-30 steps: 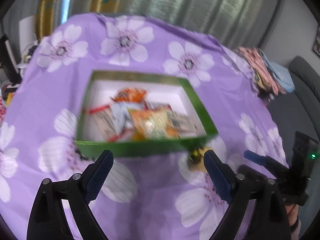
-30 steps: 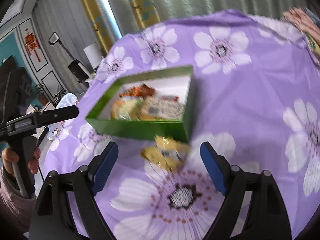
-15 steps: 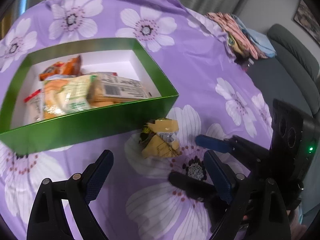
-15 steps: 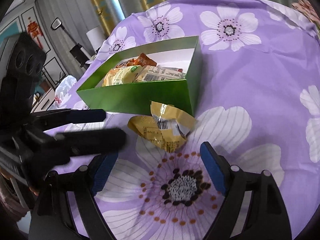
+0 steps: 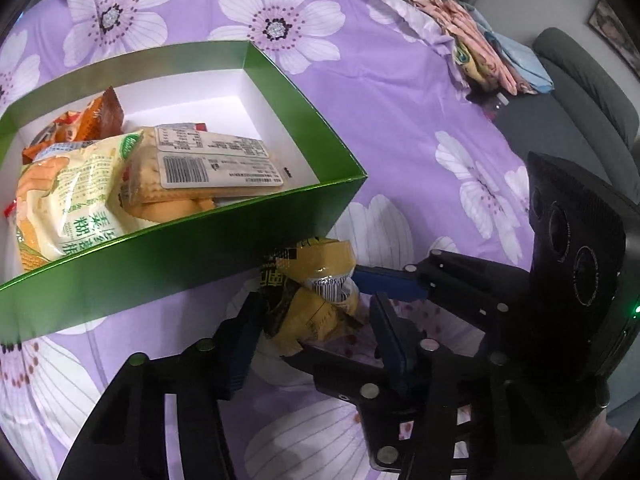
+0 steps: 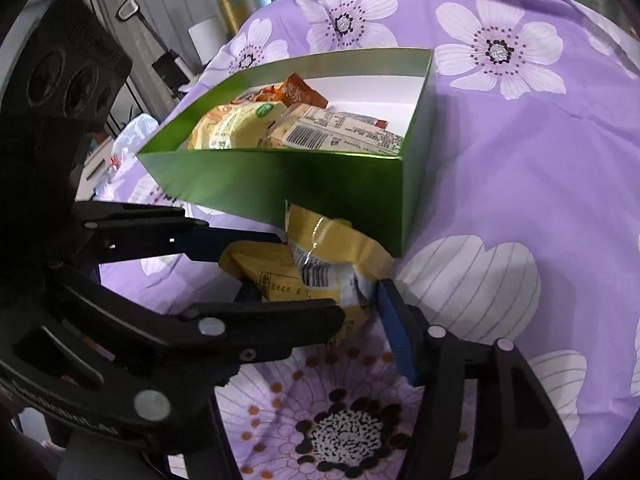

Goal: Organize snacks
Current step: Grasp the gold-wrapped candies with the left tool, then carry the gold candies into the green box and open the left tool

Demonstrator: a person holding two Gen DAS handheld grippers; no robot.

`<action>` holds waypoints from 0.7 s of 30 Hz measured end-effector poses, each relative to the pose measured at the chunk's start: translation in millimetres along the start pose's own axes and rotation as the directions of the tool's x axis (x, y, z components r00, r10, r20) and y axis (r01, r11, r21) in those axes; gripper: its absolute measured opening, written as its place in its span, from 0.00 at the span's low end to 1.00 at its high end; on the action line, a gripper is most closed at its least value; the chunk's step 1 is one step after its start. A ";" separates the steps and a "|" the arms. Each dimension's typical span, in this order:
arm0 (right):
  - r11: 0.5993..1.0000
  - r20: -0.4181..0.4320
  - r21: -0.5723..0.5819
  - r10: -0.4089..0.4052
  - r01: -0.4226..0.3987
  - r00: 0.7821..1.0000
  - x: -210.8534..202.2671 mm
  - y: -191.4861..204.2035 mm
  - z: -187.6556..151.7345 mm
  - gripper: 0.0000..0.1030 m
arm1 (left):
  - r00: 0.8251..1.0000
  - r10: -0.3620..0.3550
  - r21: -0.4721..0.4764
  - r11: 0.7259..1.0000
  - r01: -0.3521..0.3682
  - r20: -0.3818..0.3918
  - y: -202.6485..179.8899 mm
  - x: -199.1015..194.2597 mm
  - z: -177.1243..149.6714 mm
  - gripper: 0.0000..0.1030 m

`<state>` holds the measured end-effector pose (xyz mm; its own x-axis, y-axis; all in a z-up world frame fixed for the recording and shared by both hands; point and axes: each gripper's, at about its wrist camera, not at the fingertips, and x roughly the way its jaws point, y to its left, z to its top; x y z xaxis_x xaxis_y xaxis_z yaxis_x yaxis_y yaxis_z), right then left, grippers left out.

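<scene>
A crumpled yellow snack packet [image 5: 316,300] lies on the purple flowered cloth against the green box's near corner; it also shows in the right wrist view [image 6: 320,268]. The green box [image 5: 168,268] holds several snack packs, also seen in the right wrist view [image 6: 280,184]. My left gripper [image 5: 316,320] is open with its fingers on either side of the packet. My right gripper [image 6: 320,308] is open and reaches the same packet from the other side; its fingers [image 5: 384,280] cross into the left wrist view. The left gripper's fingers [image 6: 256,316] cross into the right wrist view.
The cloth-covered table [image 5: 400,120] drops off at the right, where folded fabrics [image 5: 480,48] and a grey sofa [image 5: 592,92] stand. In the right wrist view, furniture and curtains [image 6: 160,60] lie beyond the table's far left edge.
Both grippers have moved in on the yellow packet and now straddle it from opposite sides. Their jaws have narrowed compared with before. The packet lies in the same spot.
</scene>
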<state>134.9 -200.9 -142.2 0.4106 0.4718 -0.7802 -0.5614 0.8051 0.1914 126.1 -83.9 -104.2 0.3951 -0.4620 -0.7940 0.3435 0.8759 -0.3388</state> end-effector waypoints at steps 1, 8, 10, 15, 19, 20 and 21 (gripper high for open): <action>1.000 -0.001 -0.005 -0.001 0.001 1.000 0.5 0.2 0.8 0.54 | 1.000 0.000 0.002 1.000 0.000 0.001 -0.5 -0.3 -0.5 0.50; 1.000 0.020 -0.014 0.000 0.001 1.000 -6.8 9.0 -0.6 0.49 | 1.000 0.010 0.016 1.000 -0.010 0.018 -6.6 -11.9 -2.8 0.47; 1.000 0.033 -0.013 0.001 -0.001 0.999 -12.4 13.5 -1.8 0.49 | 1.000 0.015 0.022 1.000 -0.016 0.027 -10.4 -18.6 -4.6 0.47; 1.000 0.072 -0.019 -0.004 0.006 0.997 -32.8 27.3 -3.0 0.49 | 0.997 0.019 0.042 0.999 -0.022 0.068 -23.5 -40.6 -8.4 0.47; 0.999 0.107 -0.034 -0.013 0.017 0.994 -50.7 38.2 -1.1 0.49 | 0.995 0.017 0.060 0.998 -0.023 0.101 -31.7 -58.8 -9.9 0.47; 0.999 0.115 -0.039 -0.015 0.019 0.993 -54.9 41.1 -0.1 0.49 | 0.994 0.018 0.063 0.998 -0.025 0.108 -33.5 -63.0 -10.2 0.47; 0.999 0.120 -0.043 -0.016 0.021 0.993 -58.2 43.4 0.8 0.49 | 0.993 0.020 0.064 0.998 -0.028 0.117 -34.8 -67.6 -10.0 0.47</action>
<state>87.2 -193.2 -88.0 0.5031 0.4988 -0.7058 -0.5828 0.7988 0.1491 78.9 -81.8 -43.8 0.4986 -0.4574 -0.7363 0.3866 0.8776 -0.2834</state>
